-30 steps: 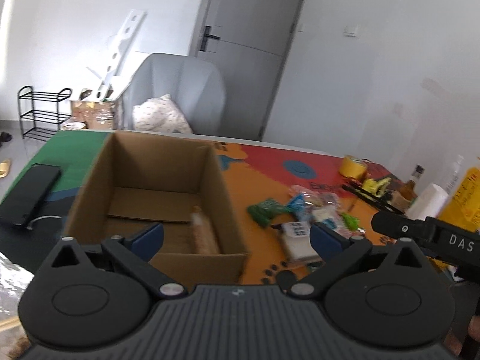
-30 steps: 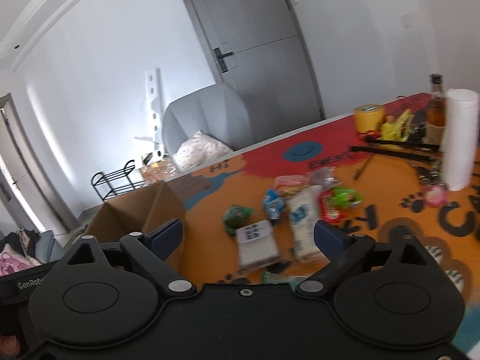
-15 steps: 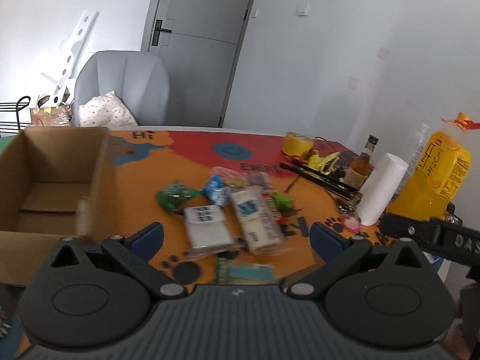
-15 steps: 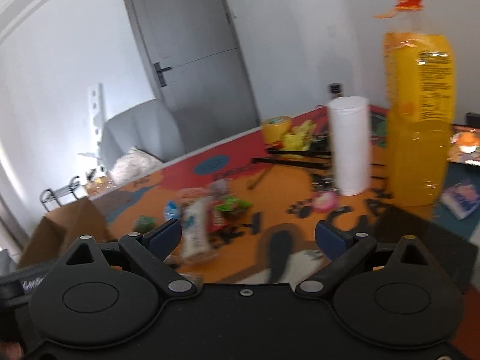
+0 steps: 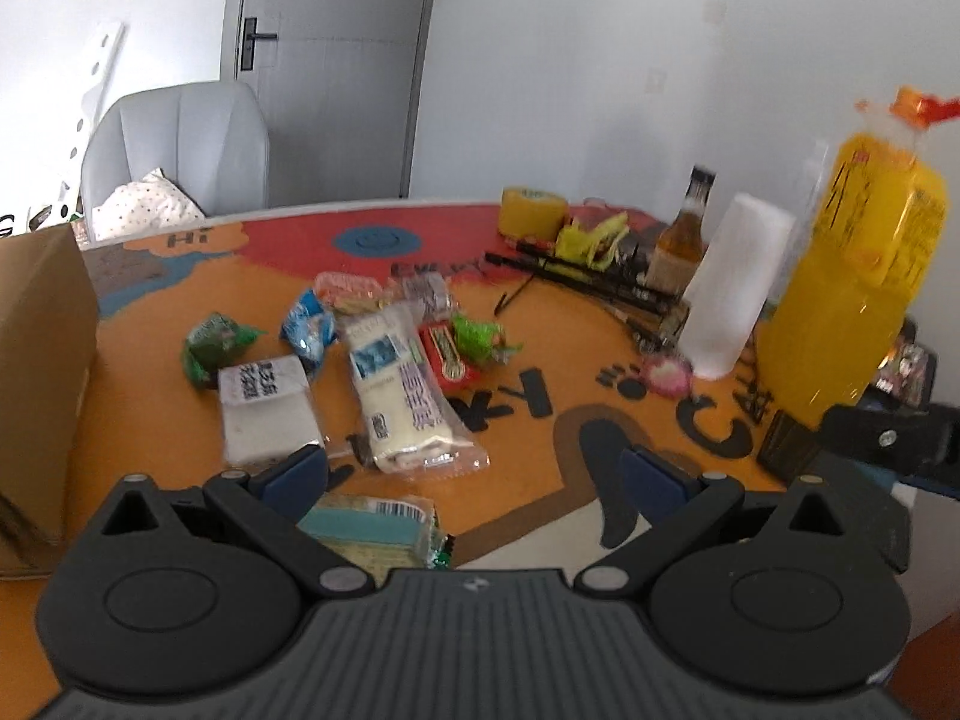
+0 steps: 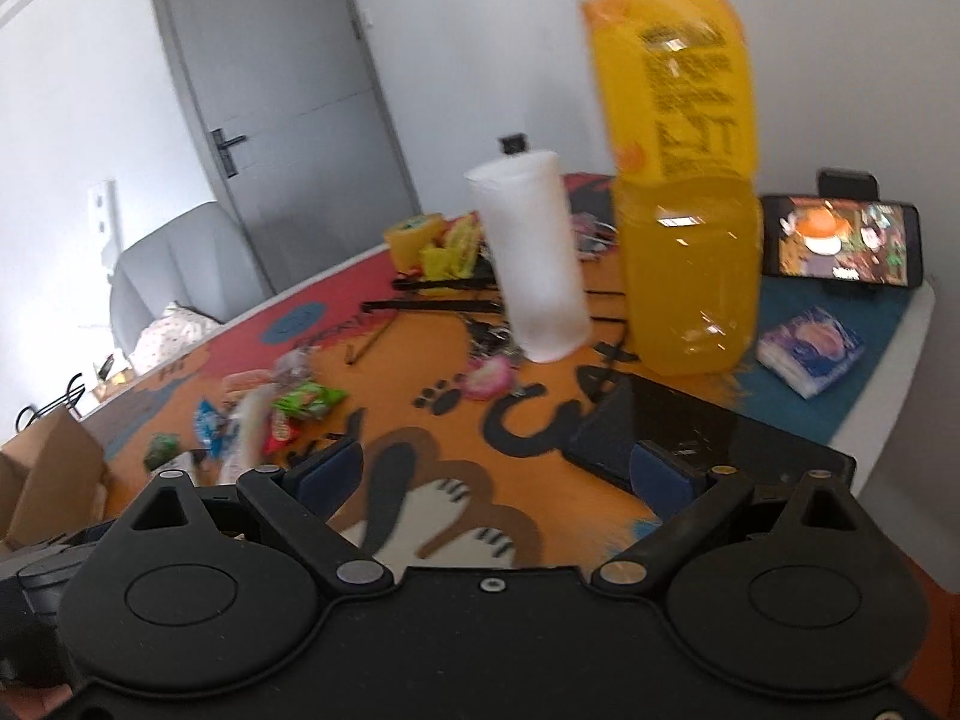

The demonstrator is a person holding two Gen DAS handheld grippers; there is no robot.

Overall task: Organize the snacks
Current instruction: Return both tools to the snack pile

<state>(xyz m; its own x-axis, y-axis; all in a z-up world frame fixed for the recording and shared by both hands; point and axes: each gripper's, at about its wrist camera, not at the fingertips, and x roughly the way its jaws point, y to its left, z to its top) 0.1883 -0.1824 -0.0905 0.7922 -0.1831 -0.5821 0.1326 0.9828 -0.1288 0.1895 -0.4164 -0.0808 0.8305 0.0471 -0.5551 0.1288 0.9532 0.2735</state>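
Left gripper [image 5: 474, 471] and right gripper [image 6: 495, 471], both spread and empty; snack packets [image 5: 399, 384] ahead remain unsorted, cardboard box [image 5: 42, 372] to the left.

Paper roll [image 5: 729, 285] beside juice bottle [image 6: 684, 192]; phone [image 6: 840, 246] behind.

A home room: grey armchair [image 5: 180, 138] with cushion [image 5: 147, 210] by a door [image 5: 327, 60]; cartoon-printed table mat [image 5: 540, 396].

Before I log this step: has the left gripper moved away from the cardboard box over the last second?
Yes. The left gripper, jaws open, has swung right: the cardboard box that faced it now sits at the left edge, and the snacks lie ahead.
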